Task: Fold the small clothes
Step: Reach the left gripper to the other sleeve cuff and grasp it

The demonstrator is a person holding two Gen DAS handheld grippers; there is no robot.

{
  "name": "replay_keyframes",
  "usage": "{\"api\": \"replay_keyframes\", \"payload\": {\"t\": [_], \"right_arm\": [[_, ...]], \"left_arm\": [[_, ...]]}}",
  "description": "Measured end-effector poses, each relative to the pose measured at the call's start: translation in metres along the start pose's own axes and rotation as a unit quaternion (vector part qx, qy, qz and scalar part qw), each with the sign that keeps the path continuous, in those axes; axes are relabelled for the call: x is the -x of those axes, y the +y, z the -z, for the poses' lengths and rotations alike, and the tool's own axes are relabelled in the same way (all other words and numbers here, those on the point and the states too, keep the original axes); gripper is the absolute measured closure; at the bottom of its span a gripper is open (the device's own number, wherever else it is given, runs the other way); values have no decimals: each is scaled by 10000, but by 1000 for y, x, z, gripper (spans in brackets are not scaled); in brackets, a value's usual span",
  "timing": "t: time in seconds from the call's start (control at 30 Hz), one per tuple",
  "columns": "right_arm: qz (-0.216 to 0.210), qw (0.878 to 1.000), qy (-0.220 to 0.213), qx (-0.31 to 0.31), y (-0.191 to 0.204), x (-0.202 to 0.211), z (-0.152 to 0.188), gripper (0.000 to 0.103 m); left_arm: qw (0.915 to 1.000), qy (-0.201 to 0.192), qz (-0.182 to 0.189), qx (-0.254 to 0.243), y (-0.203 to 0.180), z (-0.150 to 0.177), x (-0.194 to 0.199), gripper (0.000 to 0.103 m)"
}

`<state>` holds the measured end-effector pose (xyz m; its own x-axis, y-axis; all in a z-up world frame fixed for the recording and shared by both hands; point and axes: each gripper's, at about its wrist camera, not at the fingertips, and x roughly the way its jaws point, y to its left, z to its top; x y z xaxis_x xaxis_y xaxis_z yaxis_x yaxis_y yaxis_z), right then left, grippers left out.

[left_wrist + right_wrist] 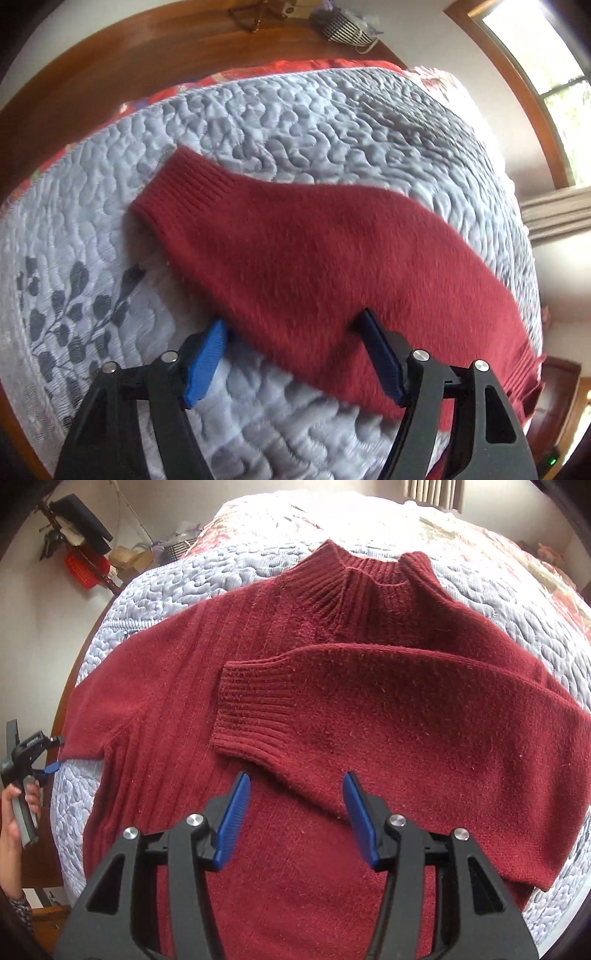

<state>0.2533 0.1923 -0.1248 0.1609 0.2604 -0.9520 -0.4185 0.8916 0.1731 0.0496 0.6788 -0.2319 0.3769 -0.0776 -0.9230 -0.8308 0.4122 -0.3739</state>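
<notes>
A red sweater [295,701] lies on the quilted bedspread [295,110], one sleeve folded across mid-frame; left gripper [295,354] and right gripper [297,812] both gape, holding nothing

Home bedroom, quilted grey bedspread [303,122] on a bed, wooden floor [122,55], curtained window [546,74], cluttered corner [81,550]

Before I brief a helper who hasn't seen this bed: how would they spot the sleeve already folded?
On the grey quilted bedspread lies a dark red sweater, collar away from the right wrist camera. The folded sleeve lies across its chest, ribbed cuff near the middle; the other sleeve stretches out sideways.
</notes>
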Motion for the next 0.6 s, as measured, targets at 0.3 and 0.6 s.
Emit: {"api": "replay_keyframes", "payload": {"t": [0.3,0.6], "right_arm": [[94,9999,-36,-94,-7,1,7,51],[240,9994,-141,-220,-35,15,15,48]], "left_arm": [[9938,-148,490,984,19,-24,-21,49],[9924,-979,632,401,-28,-16,18,91]]}}
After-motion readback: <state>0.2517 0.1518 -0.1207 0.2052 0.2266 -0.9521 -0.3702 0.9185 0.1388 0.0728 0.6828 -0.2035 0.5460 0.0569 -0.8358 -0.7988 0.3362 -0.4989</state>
